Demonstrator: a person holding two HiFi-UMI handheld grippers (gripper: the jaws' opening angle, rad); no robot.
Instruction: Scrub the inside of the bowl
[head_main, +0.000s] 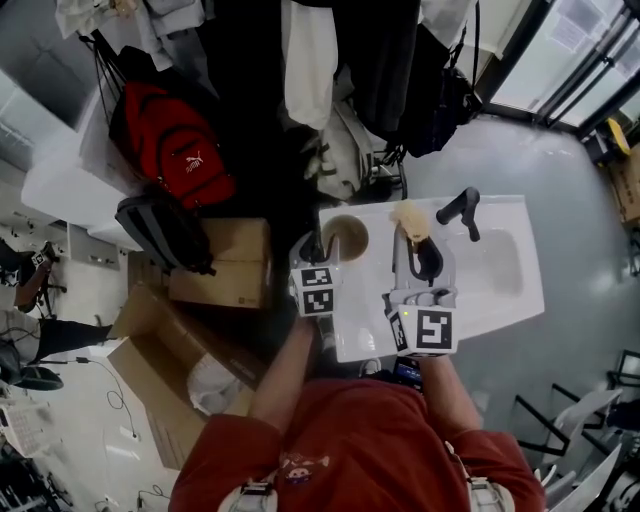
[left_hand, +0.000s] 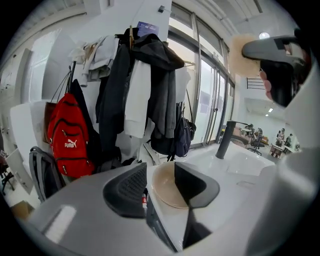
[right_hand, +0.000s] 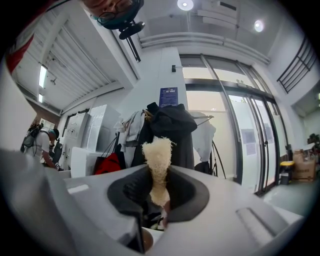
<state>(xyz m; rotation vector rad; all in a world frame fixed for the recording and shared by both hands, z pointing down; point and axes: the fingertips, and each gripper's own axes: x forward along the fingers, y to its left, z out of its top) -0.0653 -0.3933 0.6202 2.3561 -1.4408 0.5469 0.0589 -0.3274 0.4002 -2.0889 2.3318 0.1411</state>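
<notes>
Resting at the left end of the white sink counter (head_main: 500, 300), the shallow round tan bowl (head_main: 345, 238) lies just ahead of the left gripper (head_main: 321, 250), whose jaws stand apart, clamping nothing; the right gripper (head_main: 414, 245) pinches a pale fibrous scrub pad (head_main: 410, 218) near the black faucet (head_main: 462, 210).

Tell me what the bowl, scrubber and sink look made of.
The bowl is tan, smooth, dull-sheened: likely plastic or ceramic, can't tell which. The scrubber is pale, coarse frayed fibre: loofah or similar plant fibre, it seems. The sink is white and glossy with soft reflections: probably ceramic or moulded resin.
</notes>
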